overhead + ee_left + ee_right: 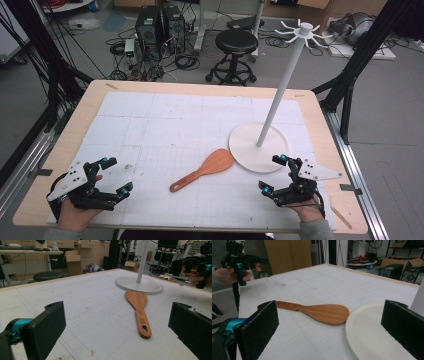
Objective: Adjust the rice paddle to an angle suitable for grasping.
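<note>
A wooden spatula (202, 169) lies flat in the middle of the white gridded mat, its blade beside the round base of a white hook stand (256, 148). In the left gripper view the spatula (140, 310) points its handle toward me; in the right gripper view the spatula (319, 311) lies crosswise with its blade touching the stand base (372, 335). My left gripper (116, 176) rests near the front left corner, open and empty. My right gripper (274, 174) sits at the front right beside the stand base, open and empty.
The stand's pole (280, 90) rises tall with hooks at its top. The wooden table edge (200, 86) frames the mat. Behind the table stand a black stool (235, 47), computer cases (160, 27) and tangled cables on the floor.
</note>
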Demonstrator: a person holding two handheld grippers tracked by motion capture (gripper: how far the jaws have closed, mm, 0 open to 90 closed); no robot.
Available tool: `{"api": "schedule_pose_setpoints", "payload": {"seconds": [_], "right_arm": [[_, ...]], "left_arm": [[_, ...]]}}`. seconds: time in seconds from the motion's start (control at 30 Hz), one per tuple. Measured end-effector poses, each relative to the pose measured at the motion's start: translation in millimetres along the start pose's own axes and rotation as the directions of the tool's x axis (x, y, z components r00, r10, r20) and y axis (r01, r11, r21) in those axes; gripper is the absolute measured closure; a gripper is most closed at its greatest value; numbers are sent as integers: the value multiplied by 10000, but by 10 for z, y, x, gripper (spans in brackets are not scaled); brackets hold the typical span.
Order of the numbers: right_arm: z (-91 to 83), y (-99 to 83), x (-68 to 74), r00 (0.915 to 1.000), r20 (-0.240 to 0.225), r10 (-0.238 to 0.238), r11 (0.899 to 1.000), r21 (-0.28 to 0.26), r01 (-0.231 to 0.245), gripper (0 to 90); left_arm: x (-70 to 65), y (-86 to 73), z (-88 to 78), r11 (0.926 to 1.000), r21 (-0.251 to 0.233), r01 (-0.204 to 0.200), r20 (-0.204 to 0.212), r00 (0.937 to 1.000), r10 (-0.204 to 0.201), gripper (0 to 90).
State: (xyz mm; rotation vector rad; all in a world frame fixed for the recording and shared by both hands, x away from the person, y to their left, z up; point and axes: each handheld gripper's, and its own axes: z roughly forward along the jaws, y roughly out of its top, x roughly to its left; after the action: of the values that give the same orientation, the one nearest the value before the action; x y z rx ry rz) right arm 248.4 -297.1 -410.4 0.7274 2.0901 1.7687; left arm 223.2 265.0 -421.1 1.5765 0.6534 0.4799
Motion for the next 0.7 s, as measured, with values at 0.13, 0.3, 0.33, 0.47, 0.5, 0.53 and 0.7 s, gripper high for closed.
{"api": "schedule_pose_setpoints", "payload": {"seconds": [0.13,0.3,0.33,0.47,0.5,0.53,0.7], "right_arm": [[10,12,1,9999,160,-15,10000,17,15,0],[65,15,4,9989,442,171,9992,350,-187,0],[65,15,4,9989,442,171,9992,350,-187,0],[102,23,26,9994,343,-100,9987,512,83,0],[105,24,33,9994,334,-47,9984,564,28,0],[113,24,34,9995,309,-58,9985,544,42,0],[141,27,34,10000,48,58,9980,623,-61,156]], "left_arm": [[-2,-7,-3,10000,60,54,-35,10000,-54,17],[0,-10,-1,9999,82,66,-63,10000,-65,17],[0,-10,-1,9999,82,66,-63,10000,-65,17],[0,-11,0,9999,141,39,-57,10000,-38,17],[0,-11,-1,9999,148,41,-65,10000,-40,17],[1,-11,-1,9999,156,36,-70,10000,-35,17],[1,-17,3,9998,196,105,-65,9999,-103,17]]}}
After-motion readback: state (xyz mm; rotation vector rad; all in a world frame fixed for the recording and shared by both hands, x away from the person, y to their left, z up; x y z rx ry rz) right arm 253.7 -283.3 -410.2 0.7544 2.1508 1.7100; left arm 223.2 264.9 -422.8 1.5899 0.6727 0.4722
